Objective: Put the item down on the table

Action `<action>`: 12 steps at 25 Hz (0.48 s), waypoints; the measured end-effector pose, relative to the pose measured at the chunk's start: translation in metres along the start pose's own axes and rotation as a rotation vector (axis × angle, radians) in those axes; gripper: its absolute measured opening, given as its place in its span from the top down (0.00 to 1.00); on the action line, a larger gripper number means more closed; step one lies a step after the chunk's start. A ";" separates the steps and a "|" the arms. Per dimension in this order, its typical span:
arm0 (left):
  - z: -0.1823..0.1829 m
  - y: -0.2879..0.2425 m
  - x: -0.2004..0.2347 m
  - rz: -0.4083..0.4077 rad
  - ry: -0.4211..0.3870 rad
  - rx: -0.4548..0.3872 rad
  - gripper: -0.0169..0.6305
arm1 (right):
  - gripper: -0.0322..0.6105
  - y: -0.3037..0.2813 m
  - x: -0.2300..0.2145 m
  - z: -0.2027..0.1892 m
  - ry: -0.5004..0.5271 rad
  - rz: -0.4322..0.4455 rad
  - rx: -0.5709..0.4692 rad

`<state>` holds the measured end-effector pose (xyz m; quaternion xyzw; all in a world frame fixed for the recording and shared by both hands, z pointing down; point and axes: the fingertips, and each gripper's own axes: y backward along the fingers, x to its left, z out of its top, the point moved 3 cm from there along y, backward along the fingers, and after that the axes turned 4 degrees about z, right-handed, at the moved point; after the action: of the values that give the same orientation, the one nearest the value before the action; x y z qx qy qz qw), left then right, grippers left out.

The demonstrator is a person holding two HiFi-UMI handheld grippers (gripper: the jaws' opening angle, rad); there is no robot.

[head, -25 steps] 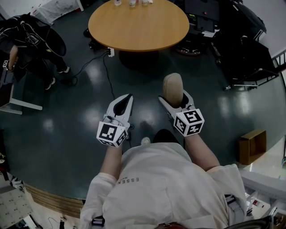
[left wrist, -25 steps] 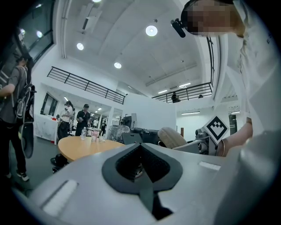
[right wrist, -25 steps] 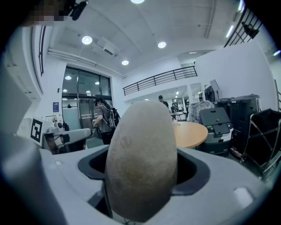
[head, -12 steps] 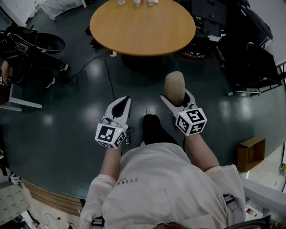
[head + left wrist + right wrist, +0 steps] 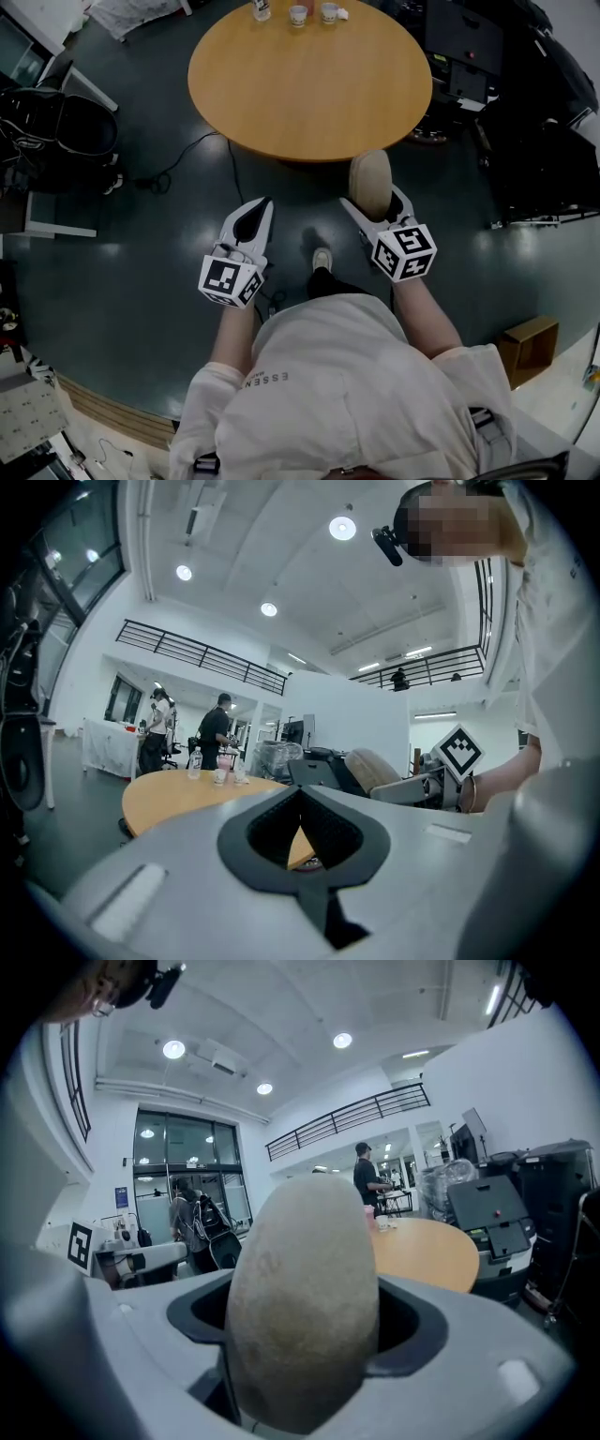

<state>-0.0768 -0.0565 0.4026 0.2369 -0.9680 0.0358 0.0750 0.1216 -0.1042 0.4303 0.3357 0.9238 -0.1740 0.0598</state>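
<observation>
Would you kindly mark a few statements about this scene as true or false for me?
1. The right gripper holds a beige oval item. True.
2. The item already lies on the round table. False: it sits between the right gripper's jaws and has not been set down.
3. The left gripper carries a cup. False: its jaws are together with nothing between them.
4. A bottle and cups stand at the table's far edge. True.
5. A brown box sits on the floor at the person's right. True.
</observation>
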 end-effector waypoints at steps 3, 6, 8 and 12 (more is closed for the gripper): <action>0.005 -0.041 0.017 0.014 0.002 -0.005 0.95 | 0.36 -0.032 -0.033 0.014 0.002 0.012 0.005; 0.010 -0.072 0.028 0.021 0.004 -0.003 0.95 | 0.36 -0.057 -0.056 0.024 0.018 0.030 0.018; 0.012 -0.090 0.035 0.015 0.009 -0.004 0.95 | 0.36 -0.073 -0.070 0.031 0.020 0.036 0.027; 0.011 -0.121 0.062 0.024 0.022 0.013 0.95 | 0.36 -0.106 -0.087 0.040 0.015 0.038 0.045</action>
<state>-0.0761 -0.1924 0.4060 0.2255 -0.9696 0.0455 0.0839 0.1198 -0.2465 0.4424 0.3557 0.9136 -0.1908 0.0487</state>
